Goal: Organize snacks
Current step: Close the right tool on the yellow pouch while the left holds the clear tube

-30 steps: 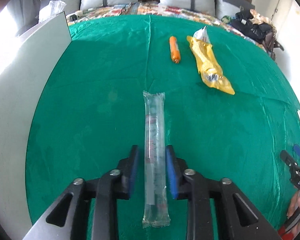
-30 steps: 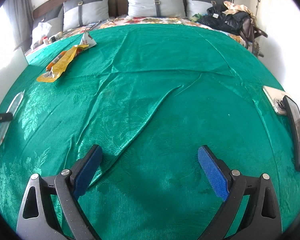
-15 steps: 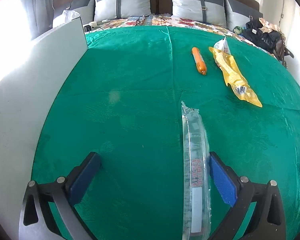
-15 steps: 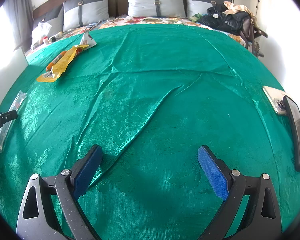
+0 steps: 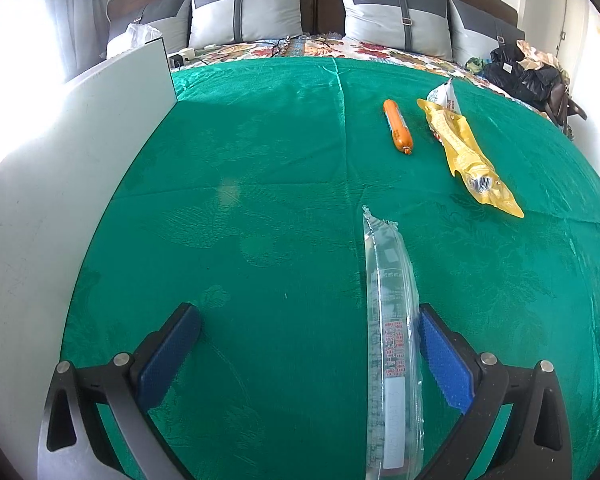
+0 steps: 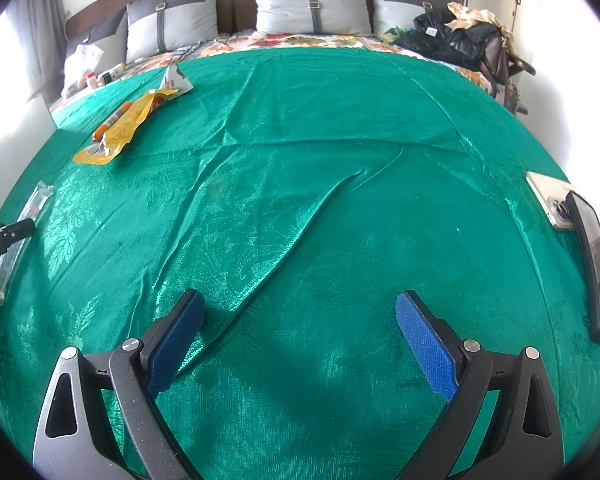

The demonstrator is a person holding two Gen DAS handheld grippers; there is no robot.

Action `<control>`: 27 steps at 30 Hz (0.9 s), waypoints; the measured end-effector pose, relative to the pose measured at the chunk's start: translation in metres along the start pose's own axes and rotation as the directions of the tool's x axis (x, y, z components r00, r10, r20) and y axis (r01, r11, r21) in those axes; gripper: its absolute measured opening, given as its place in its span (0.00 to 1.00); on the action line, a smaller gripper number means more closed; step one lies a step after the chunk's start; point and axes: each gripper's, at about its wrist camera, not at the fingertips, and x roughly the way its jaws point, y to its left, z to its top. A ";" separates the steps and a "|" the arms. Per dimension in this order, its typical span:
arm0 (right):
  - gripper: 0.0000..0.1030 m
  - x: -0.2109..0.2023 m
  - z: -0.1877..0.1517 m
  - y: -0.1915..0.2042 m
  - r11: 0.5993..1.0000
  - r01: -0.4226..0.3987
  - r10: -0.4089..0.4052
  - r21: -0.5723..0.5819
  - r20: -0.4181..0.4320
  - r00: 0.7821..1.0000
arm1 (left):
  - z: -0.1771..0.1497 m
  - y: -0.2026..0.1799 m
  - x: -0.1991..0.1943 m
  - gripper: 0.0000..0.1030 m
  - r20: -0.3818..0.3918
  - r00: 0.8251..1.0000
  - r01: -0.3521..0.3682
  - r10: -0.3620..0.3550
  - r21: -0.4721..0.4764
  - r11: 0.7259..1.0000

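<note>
The left gripper (image 5: 308, 354) is wide open, with the clear packet (image 5: 392, 344) lying loose by one pad. The right gripper (image 6: 298, 344) is open and empty. The sausage (image 5: 397, 126) and yellow packet (image 5: 466, 156) lie farther off, not lined up yet

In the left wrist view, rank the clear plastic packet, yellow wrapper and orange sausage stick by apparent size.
1. Clear plastic packet, though it lies nearest the camera, so this is unsure.
2. Yellow wrapper.
3. Orange sausage stick.

Green damask cloth (image 5: 260, 184), orange sausage (image 5: 397, 126), yellow packet (image 5: 466, 156), grey pillows (image 5: 244, 12)
</note>
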 end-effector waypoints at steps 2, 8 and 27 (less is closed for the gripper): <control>0.95 0.000 0.000 0.000 1.000 0.001 -0.001 0.000 0.000 1.000 | 0.000 0.000 0.000 1.00 0.000 1.000 0.000 0.000 0.000 1.000; 0.95 0.002 0.002 0.004 1.000 0.005 -0.005 -0.003 -0.005 1.000 | 0.000 0.000 0.000 1.00 0.000 1.000 0.000 0.000 0.001 1.000; 0.93 0.094 0.150 0.163 0.965 -0.255 0.245 -0.059 -0.140 0.959 | 0.000 0.000 0.000 1.00 0.000 1.000 0.000 0.000 0.001 1.000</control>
